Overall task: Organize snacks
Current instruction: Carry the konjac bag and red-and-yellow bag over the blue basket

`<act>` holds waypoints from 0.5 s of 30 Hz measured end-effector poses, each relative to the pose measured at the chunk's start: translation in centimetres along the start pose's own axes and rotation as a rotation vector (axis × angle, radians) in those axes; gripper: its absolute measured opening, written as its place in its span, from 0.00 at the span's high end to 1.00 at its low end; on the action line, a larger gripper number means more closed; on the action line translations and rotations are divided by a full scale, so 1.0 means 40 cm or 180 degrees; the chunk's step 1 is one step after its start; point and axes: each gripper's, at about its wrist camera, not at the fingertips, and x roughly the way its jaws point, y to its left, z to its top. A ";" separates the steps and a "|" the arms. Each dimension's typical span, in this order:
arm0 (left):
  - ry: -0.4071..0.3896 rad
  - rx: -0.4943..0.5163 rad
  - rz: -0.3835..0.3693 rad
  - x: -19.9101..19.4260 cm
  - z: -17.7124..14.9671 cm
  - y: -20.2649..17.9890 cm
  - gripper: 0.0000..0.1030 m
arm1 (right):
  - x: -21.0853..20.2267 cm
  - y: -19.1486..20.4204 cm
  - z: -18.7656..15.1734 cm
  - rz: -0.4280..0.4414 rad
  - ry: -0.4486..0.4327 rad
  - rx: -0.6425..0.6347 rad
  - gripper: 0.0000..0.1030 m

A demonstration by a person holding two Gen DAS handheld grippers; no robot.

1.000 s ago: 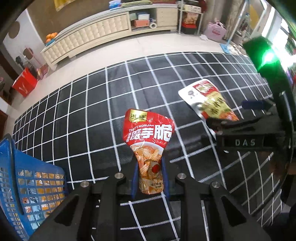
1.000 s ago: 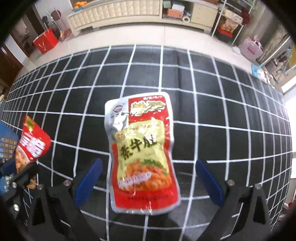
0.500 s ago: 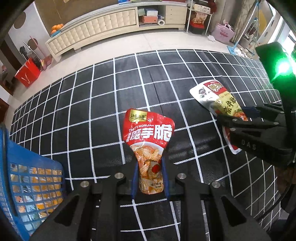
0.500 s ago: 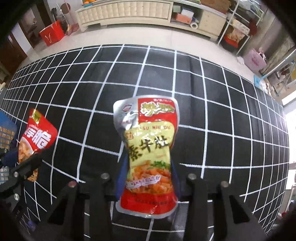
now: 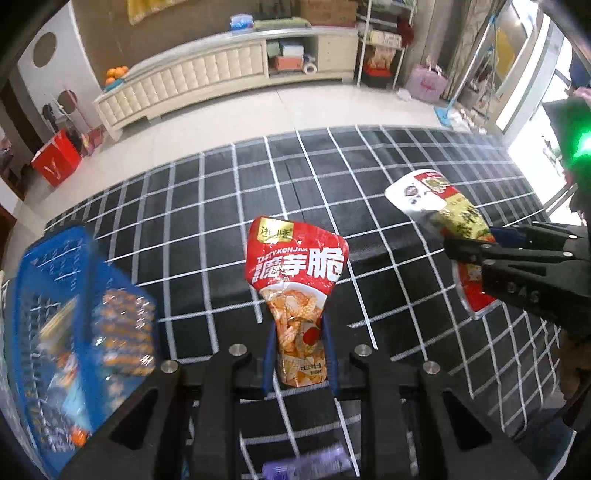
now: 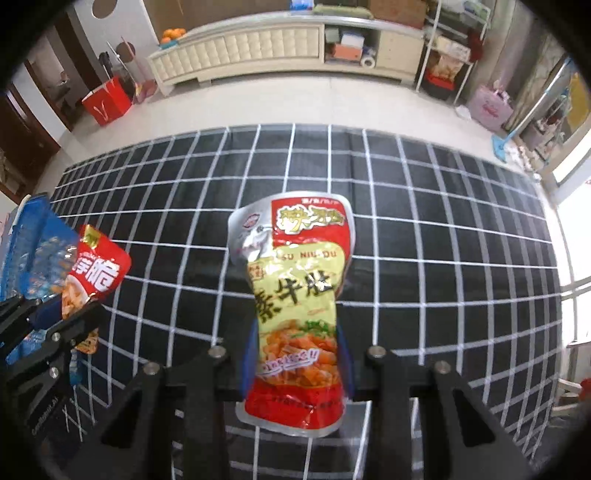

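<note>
Left wrist view: my left gripper [image 5: 299, 354] is clamped on the red konjac packet [image 5: 295, 288], long axis pointing away, with the blue basket [image 5: 55, 295] just left and below. My right gripper [image 6: 295, 362] grips the yellow packet [image 6: 295, 295], farther from the basket; left arm is nearer.

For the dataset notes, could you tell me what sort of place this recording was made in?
Most likely a home living room: a long cream cabinet with oranges on top runs along the wall, a black grid-patterned mat covers the tiled floor, and gift bags stand about.
</note>
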 end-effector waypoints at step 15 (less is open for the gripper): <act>-0.0538 -0.0011 -0.0009 -0.363 -0.167 0.121 0.81 | -0.292 0.212 -0.087 0.0128 -0.0495 -0.0177 0.60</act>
